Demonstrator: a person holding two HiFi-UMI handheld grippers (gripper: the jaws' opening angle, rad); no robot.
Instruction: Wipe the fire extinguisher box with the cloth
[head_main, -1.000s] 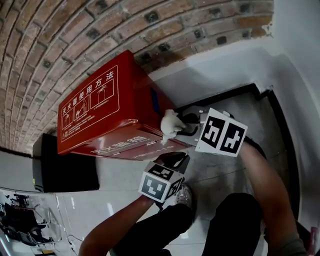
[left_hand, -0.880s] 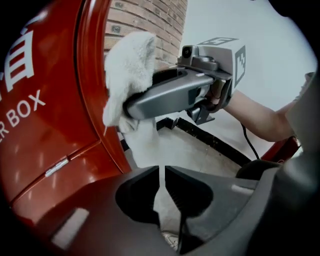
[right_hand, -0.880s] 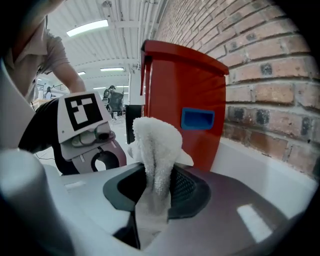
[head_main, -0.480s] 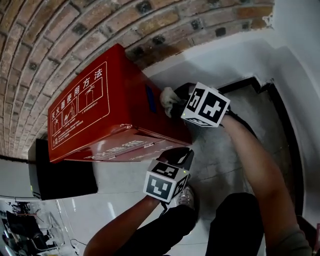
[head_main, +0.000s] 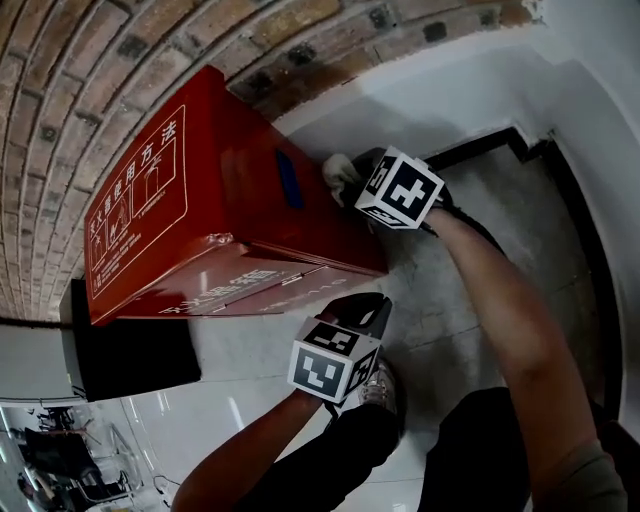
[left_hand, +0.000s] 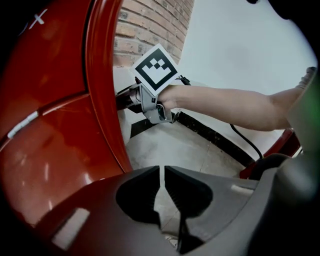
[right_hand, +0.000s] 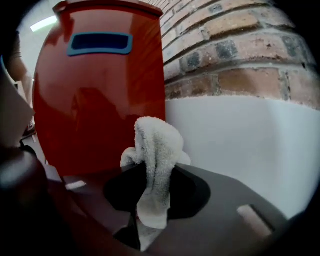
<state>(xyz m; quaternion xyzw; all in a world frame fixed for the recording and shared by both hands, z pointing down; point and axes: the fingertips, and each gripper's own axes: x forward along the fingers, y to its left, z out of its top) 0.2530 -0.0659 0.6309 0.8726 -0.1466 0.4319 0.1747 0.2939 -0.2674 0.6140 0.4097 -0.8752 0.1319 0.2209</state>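
My right gripper (right_hand: 150, 197) is clamped on a white terry cloth (right_hand: 156, 142) just beside the end face of the glossy red metal fire extinguisher box (head_main: 235, 200), under its blue handle recess (right_hand: 100, 43). My left gripper (left_hand: 163, 176) hangs off the box's front corner with its 2 jaws together and nothing between them. A white-based brick wall (right_hand: 240, 145) closes in on the right, and grey floor tiles (head_main: 470, 240) lie open.
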